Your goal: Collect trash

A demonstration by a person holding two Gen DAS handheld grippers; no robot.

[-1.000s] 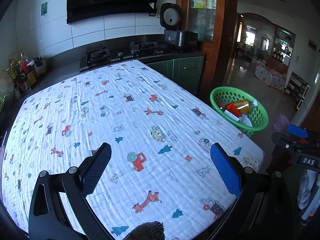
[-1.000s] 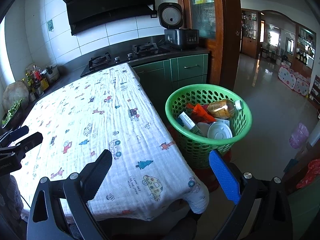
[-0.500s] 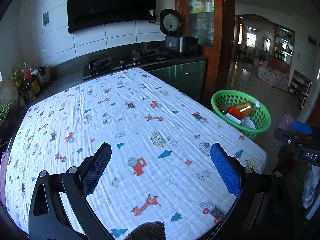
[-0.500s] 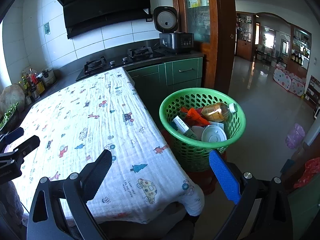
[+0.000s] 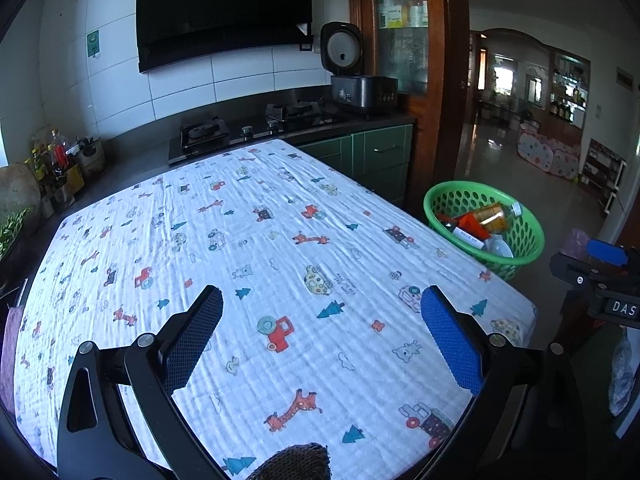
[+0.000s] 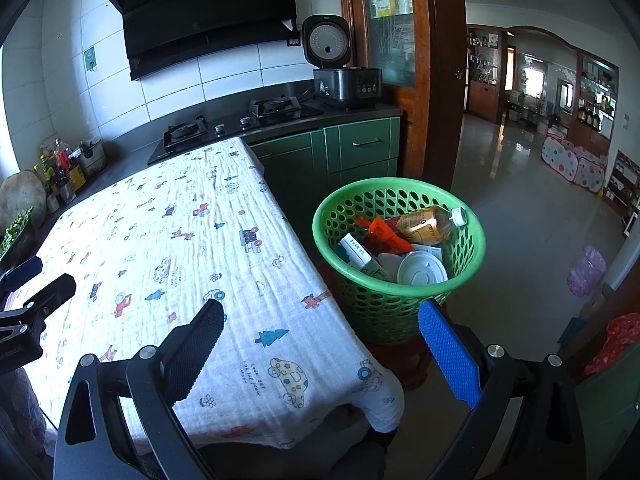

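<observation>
Gaping wide and empty, each hand-held gripper (image 5: 320,320) (image 6: 320,332) faces a basket (image 6: 344,200) hiding buried trash.

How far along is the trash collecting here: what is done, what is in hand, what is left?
Done: the green basket beside the table holds a bottle, an orange wrapper, a box and a white lid. In hand: nothing; the left claw and right claw are open. Left: no trash shows on the cloth, so the job looks finished.

Left tool (image 5: 320,316) and right tool (image 6: 320,330) alike, black linkage arms, silver screws, textured pads, one black, one blue
</observation>
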